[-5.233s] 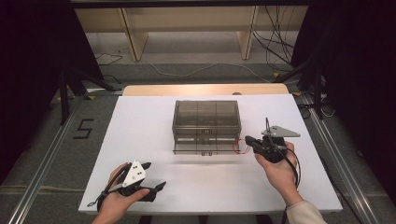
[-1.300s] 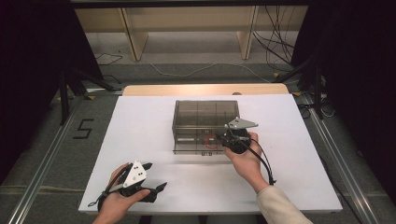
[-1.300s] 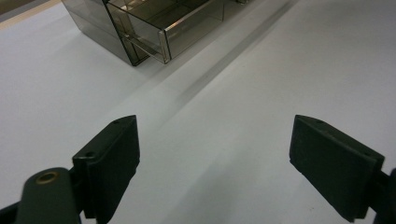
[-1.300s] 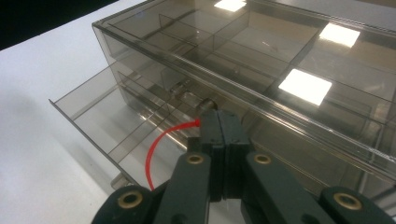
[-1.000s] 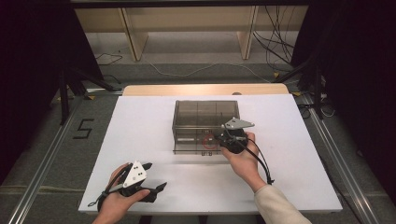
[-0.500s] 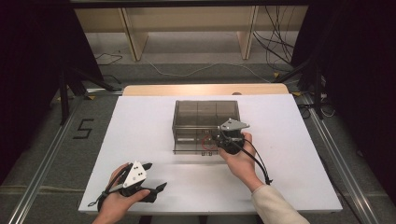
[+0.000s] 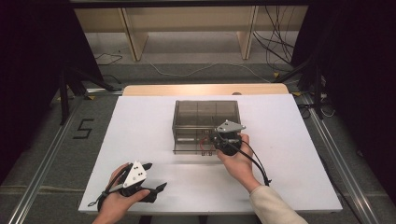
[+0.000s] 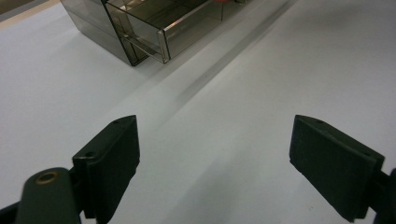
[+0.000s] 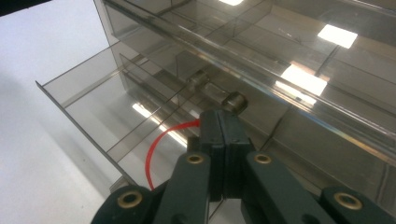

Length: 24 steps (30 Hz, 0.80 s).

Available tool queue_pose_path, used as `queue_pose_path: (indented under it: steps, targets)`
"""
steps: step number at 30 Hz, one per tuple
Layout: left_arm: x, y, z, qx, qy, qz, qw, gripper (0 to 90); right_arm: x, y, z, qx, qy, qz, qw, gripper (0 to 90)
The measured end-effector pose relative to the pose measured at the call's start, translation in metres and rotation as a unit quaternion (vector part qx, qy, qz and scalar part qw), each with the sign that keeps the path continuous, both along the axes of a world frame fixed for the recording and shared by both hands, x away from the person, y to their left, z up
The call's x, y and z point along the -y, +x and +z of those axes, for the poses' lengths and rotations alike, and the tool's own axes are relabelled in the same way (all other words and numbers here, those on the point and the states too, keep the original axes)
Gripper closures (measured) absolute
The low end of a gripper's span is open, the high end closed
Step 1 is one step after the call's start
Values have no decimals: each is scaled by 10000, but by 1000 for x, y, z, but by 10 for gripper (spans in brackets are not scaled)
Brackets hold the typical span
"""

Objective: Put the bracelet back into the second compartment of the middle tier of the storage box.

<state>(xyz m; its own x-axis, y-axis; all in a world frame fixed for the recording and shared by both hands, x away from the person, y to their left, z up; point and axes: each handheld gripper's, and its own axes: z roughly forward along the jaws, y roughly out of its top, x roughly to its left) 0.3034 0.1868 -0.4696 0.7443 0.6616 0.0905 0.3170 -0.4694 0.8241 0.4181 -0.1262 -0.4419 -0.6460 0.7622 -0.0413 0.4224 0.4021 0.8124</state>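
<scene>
Two grippers show in the high view: the left gripper [image 7: 152, 179] rests near the table's [image 7: 299, 140] front edge, well apart from the smoky drawer box [image 7: 205, 123] at mid-table, while the right gripper [image 7: 223, 140] meets the box's front where a lower drawer [image 7: 194, 148] stands pulled out. From the left gripper view, the jaws gape wide over bare table, holding nothing. From the right gripper view, the jaws are pressed together just beneath a small clear knob [image 9: 219, 95], a red cord [image 9: 161, 144] seemingly pinched at the tips, so I judge any pull should go straight along the drawer's run, slowly, without twisting.
</scene>
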Motion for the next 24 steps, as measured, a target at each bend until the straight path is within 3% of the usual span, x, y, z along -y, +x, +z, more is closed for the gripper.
queue_pose_path:
  steps: [13,20,24]
  targets:
    - [0,0,0,-7,3,-10,10000,159,-3,2,-5,-125,-84,46,9999,890]
    - [0,0,0,-14,7,-16,10000,159,-2,2,-6,-290,-100,22,9995,780]
    - [1,0,0,-8,5,-15,10000,159,1,2,-5,-436,23,-47,9990,706]
